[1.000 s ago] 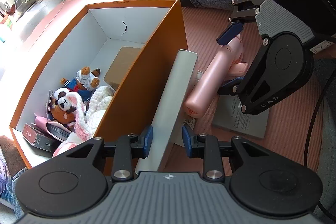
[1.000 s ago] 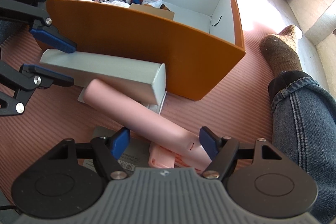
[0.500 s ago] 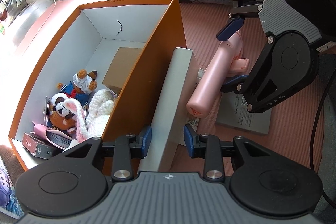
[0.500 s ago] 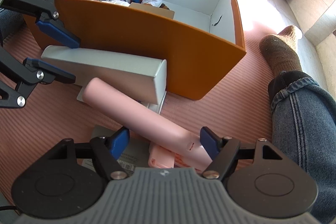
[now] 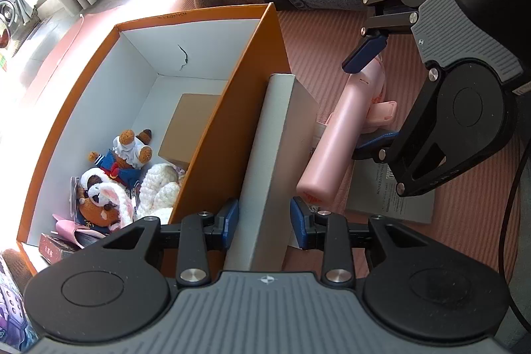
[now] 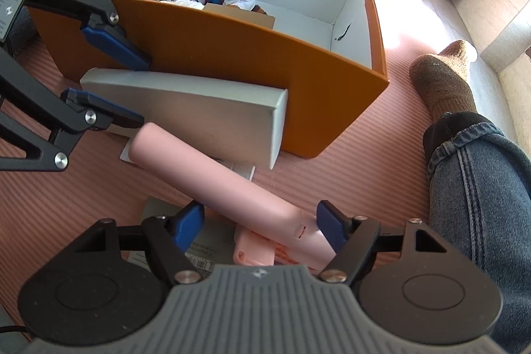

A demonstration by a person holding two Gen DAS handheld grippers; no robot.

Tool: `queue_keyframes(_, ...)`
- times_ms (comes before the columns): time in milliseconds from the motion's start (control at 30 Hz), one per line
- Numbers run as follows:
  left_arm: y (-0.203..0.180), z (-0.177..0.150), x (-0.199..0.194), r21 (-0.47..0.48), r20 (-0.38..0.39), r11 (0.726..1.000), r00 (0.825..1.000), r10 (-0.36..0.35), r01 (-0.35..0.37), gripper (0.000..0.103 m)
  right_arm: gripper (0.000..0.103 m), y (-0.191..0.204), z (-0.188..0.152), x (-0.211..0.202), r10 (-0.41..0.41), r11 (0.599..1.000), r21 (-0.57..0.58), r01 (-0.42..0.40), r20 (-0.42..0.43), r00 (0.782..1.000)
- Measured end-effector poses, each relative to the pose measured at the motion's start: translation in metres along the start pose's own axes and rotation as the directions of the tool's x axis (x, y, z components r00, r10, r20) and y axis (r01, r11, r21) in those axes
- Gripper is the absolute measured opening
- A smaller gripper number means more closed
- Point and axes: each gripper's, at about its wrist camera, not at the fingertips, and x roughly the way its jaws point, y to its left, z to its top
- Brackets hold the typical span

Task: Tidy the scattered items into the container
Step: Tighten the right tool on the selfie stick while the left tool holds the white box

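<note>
Grey, the long box is leant against the outside of the orange container, bracketed loosely by the left gripper, its fingers parted and not visibly pressing. Plush toys inside are seen best from the left wrist. The right gripper is spread wide around the pink device; contact cannot be told.

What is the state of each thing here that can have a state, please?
Orange box: open, partly filled.
Plush toys: inside the orange box.
Grey box: outside, on its edge against the orange box's wall.
Pink cylinder: lying on its side, outside.
Left hand-held gripper: around the grey box; grip unclear.
Right hand-held gripper: open, astride the pink cylinder.
</note>
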Motion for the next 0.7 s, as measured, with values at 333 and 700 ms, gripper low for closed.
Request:
queue_keyframes(333, -0.01, -0.011, -0.01, -0.07, 0.047, 0.998, 0.999, 0.0, 0.003, 0.035, 0.063, -0.015, 0.006, -0.032, 0.076, 0.997, 0.025, -0.079, 0.11, 0.991)
queue_keyframes(700, -0.018, -0.011, -0.01, -0.058, 0.048, 0.998, 0.998, 0.028, -0.025, 0.034, 0.052, -0.017, 0.007, -0.028, 0.071, 0.997, 0.005, -0.073, 0.129, 0.989)
